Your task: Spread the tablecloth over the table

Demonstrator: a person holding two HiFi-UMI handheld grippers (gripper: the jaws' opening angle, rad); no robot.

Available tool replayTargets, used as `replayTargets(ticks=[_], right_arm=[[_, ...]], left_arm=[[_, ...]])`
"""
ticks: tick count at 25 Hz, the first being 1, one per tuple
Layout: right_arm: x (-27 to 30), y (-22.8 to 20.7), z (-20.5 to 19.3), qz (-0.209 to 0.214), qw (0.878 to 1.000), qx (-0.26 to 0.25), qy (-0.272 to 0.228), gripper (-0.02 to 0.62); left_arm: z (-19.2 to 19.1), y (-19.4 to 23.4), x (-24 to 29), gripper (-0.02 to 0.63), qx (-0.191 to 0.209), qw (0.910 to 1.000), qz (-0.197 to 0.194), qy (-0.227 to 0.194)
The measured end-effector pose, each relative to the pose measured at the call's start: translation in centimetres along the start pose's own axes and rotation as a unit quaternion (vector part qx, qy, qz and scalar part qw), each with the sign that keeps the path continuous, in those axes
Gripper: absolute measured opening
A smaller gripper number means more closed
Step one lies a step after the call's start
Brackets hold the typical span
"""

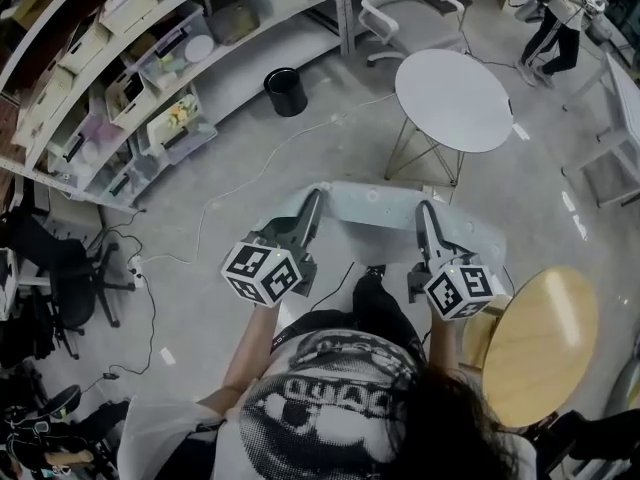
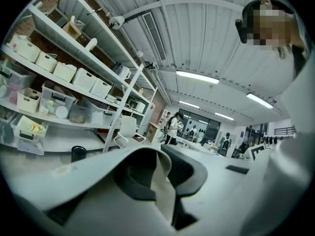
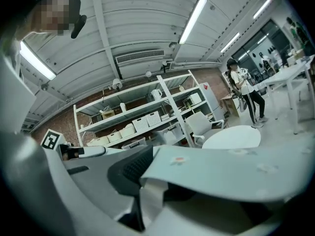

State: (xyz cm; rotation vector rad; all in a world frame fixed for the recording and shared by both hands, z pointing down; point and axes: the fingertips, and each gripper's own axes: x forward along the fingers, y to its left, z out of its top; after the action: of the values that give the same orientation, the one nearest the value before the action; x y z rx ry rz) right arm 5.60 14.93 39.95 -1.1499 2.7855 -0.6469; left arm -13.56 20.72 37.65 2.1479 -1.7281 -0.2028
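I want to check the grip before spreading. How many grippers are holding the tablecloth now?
2. The left gripper has its jaws closed on the left part of the tablecloth. The right gripper has its jaws closed on the right part. Both are in full view.

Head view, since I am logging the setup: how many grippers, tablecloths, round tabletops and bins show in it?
Grippers: 2, the left gripper and the right gripper
Tablecloths: 1, the tablecloth
Round tabletops: 2, the white tabletop and the wooden tabletop
Bins: 1, the black bin
Total: 6
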Motion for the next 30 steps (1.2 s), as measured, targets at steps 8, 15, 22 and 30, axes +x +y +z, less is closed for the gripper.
replayTargets(ticks=[8,15,22,30], right_arm=[[3.4,-6.3,5.1,-0.004,0.999,0.008,-0.032,0.057],[4.4,-10.1,7.6,-0.008,0.999,0.013,-0.048,0.055],[4.2,-11.9,8.5,-0.018,0.998,0.021,-0.061,0.055],[3.5,-13.4,9.7,-0.055,0.995,0.022,-0.079,0.055]], left_arm=[[2.8,-1.7,8.6,0.032,0.010,0.9997,-0.022,-0.005],[3.6,-3.3,13.2,0.032,0.010,0.9993,-0.035,-0.007],[3.9,-4.4,15.4,0.032,0.038,0.9982,-0.046,-0.002],[4.4,-5.5,18.3,0.035,0.064,0.9941,-0.086,0.015]])
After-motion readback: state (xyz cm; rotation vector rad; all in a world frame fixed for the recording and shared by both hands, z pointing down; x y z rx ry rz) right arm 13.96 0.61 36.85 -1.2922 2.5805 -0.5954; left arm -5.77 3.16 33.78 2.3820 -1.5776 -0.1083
